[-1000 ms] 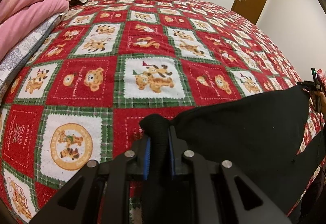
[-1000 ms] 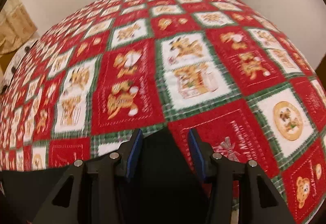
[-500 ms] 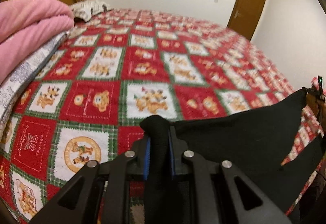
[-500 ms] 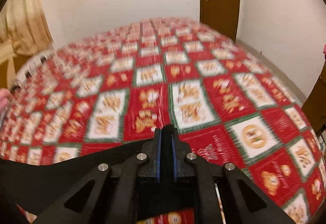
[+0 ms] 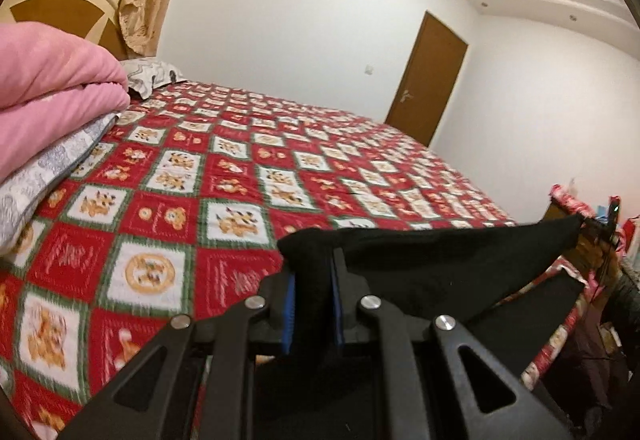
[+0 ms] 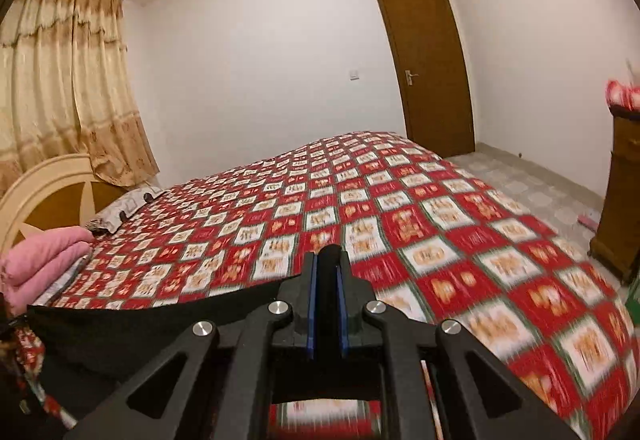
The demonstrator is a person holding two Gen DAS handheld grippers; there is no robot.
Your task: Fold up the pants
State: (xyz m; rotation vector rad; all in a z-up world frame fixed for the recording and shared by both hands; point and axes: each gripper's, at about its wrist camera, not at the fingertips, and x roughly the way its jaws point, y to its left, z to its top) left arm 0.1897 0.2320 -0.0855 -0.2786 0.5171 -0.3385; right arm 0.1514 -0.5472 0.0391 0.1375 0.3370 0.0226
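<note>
The black pants (image 5: pixel 452 264) hang stretched between my two grippers, lifted above the near edge of the bed. My left gripper (image 5: pixel 312 280) is shut on one bunched end of the pants. My right gripper (image 6: pixel 327 280) is shut on the other end, and the cloth (image 6: pixel 160 320) runs off to its left. In the left wrist view the right gripper (image 5: pixel 600 228) shows small at the far right, at the pants' far corner. The lower part of the pants hangs below the grippers, out of sight.
The bed carries a red, green and white teddy-bear quilt (image 5: pixel 240 168). Folded pink bedding (image 5: pixel 52 92) and a grey patterned pillow (image 5: pixel 48 168) lie at its left. A headboard (image 6: pixel 52 196) and curtain stand behind. A brown door (image 6: pixel 432 64) and wooden cabinet (image 6: pixel 620 192) are right.
My right gripper has shut on the pants. Both grippers have risen with the pants, and the views have tilted up from the quilt to show the walls and ceiling.
</note>
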